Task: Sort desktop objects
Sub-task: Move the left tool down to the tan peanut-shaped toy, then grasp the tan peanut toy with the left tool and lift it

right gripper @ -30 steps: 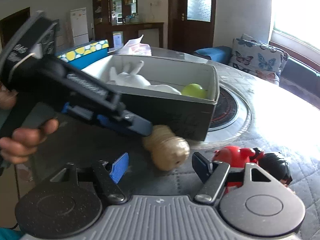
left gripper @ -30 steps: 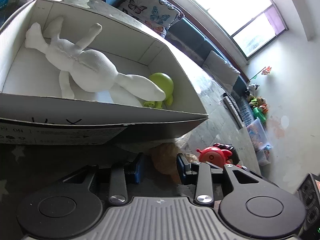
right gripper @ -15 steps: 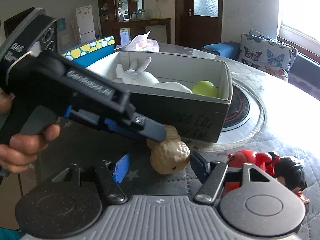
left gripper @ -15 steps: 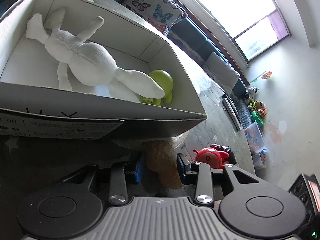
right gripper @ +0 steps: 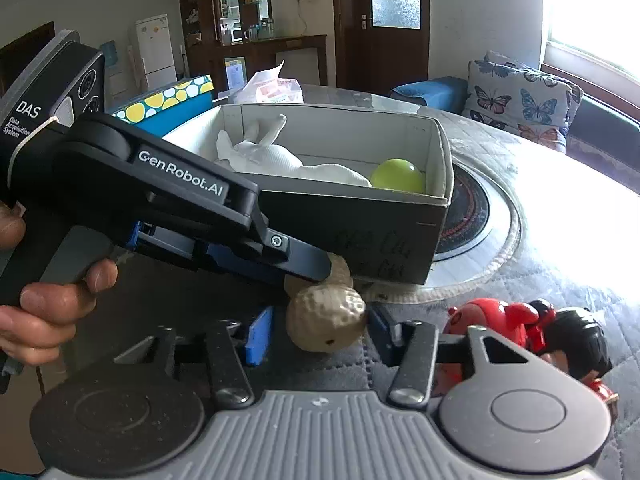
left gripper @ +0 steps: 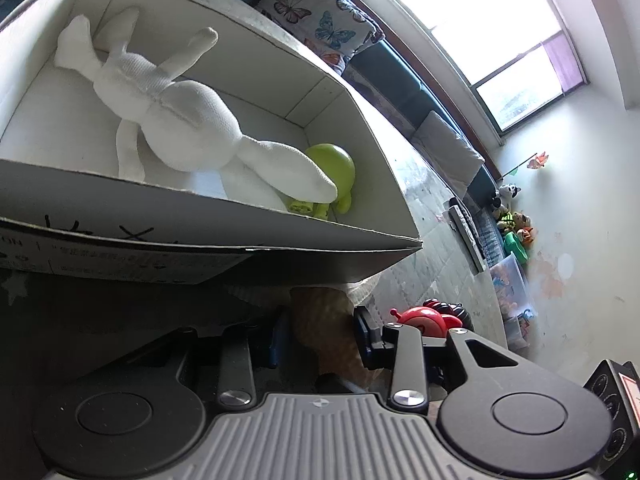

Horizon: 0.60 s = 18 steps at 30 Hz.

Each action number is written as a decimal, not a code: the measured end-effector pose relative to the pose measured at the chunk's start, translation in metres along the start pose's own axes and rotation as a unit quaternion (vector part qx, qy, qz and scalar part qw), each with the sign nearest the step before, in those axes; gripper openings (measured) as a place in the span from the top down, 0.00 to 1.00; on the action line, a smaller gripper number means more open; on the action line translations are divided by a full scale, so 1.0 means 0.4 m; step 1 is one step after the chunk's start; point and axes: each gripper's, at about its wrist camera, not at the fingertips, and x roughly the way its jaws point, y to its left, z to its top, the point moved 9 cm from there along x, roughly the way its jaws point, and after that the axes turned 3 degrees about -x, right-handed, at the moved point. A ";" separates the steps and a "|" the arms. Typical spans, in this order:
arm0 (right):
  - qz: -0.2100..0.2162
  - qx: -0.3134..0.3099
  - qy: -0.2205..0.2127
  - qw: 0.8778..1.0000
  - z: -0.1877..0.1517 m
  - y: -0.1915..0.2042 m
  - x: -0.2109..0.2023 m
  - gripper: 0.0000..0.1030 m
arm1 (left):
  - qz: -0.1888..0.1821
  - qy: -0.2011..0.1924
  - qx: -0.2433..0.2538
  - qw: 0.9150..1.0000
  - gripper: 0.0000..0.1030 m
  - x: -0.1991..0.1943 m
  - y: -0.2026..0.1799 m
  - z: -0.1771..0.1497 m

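Both grippers meet at the peanut toy

The peanut toy (right gripper: 326, 322) lies by the box (right gripper: 352, 216), long axis toward it; the right gripper (right gripper: 316, 330) is closing around its near end (left gripper (left gripper: 318, 338) straddles it, grip unclear).

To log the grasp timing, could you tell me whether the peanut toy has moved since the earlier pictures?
Yes. In the right wrist view the peanut toy has turned its rounded end away from the box, toward the camera.

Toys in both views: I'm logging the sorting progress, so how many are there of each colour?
White: 1, plush rabbit in the box
Green: 1, round toy in the box
Tan: 1, peanut toy between both grippers
Red and black: 1, figure on the table
Total: 4
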 end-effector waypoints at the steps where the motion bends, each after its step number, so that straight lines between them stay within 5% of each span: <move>1: 0.000 0.001 0.001 1.000 -0.002 0.000 -0.002 0.57 | 0.000 0.000 0.004 1.000 0.64 -0.002 -0.002 -0.002; 10: 0.002 -0.002 -0.018 1.000 0.002 0.023 -0.069 0.57 | -0.011 -0.016 0.025 0.999 0.64 -0.067 -0.049 -0.016; 18: -0.002 -0.023 -0.074 0.997 0.143 0.042 -0.106 0.57 | -0.020 -0.081 0.044 0.996 0.65 -0.161 -0.101 0.093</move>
